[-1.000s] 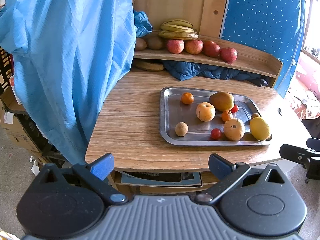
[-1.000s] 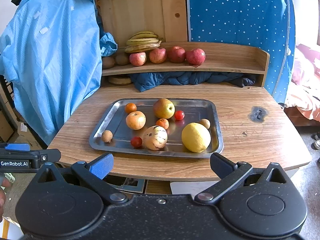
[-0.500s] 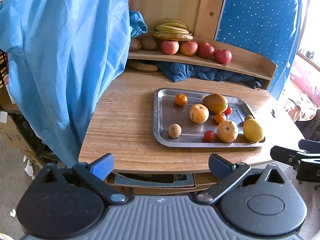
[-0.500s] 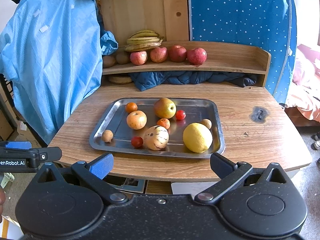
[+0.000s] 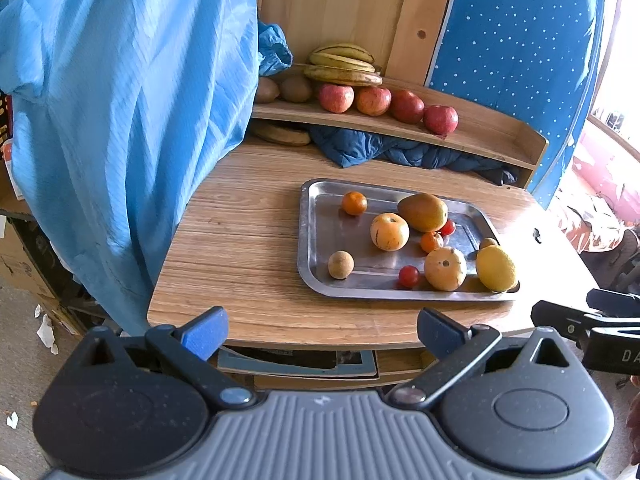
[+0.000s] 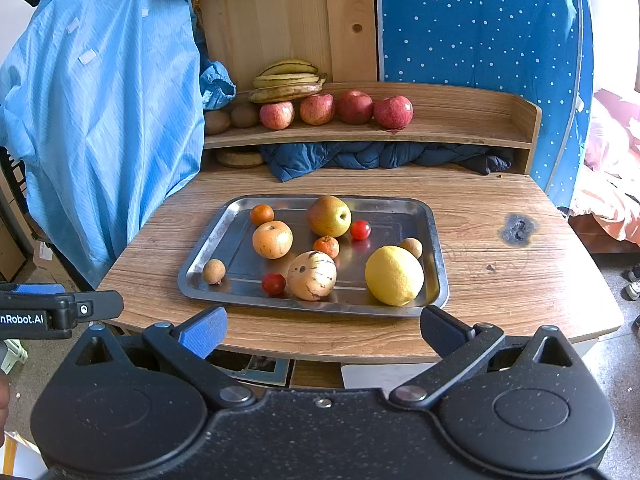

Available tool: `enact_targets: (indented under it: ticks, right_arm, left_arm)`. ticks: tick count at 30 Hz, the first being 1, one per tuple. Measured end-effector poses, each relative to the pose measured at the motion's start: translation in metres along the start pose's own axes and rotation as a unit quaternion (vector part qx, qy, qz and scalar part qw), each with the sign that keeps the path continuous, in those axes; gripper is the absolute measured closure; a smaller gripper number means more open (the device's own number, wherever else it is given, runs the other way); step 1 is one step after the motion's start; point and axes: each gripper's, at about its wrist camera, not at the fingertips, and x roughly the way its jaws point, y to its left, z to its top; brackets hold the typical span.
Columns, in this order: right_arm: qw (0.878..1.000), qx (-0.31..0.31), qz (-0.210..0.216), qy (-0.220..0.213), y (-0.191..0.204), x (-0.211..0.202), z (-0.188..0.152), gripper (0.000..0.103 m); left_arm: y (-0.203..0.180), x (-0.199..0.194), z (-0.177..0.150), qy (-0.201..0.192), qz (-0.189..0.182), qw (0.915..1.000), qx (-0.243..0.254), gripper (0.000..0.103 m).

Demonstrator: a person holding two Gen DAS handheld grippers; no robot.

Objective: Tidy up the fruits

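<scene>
Mixed fruit lying loose in a metal tray (image 6: 434, 236) near the front of the wooden surface (image 6: 500, 296): a lemon (image 6: 394, 275) at the front right, a speckled pale fruit (image 6: 312, 275) just beside it, a cherry tomato (image 6: 273, 283) touching that one's left side, a small brown ball (image 6: 213, 271) alone at the front left. Further back, an orange fruit (image 6: 272, 239), a small tangerine (image 6: 262, 214), a pear-like fruit (image 6: 329, 216). On the shelf (image 6: 460, 136) behind, sorted already by the look of it: a row of red apples (image 6: 355, 107), bananas (image 6: 286, 80), kiwis (image 6: 244, 115).

Probably the very start of a pick: nothing grasped, both tools held back off the front edge of the surface. Left gripper (image 5: 322, 322) with jaws spread wide and empty; right gripper (image 6: 322, 322) likewise released. Next move, likely: reach forward over the tray rim, straddle one fruit, close gently. Round fruit apt to roll on bare metal.

From the right wrist view, tray nearly centred, a dark scorch mark (image 6: 518, 229) on the wood, and the left tool at the left edge. From the left wrist view, tray off to the right, more of the hanging blue cloth (image 5: 120, 120), and the right tool poking in at the right edge.
</scene>
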Motion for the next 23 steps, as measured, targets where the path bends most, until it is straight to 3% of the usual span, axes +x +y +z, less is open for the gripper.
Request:
enact_targets:
  ticks: [23]
  right_arm:
    - [1.000,0.006,-0.002,0.011,-0.011,0.007,0.000,0.001]
  left_arm:
    - [-0.014,0.010,0.003,0.006,-0.003,1.0000,-0.002,0.001]
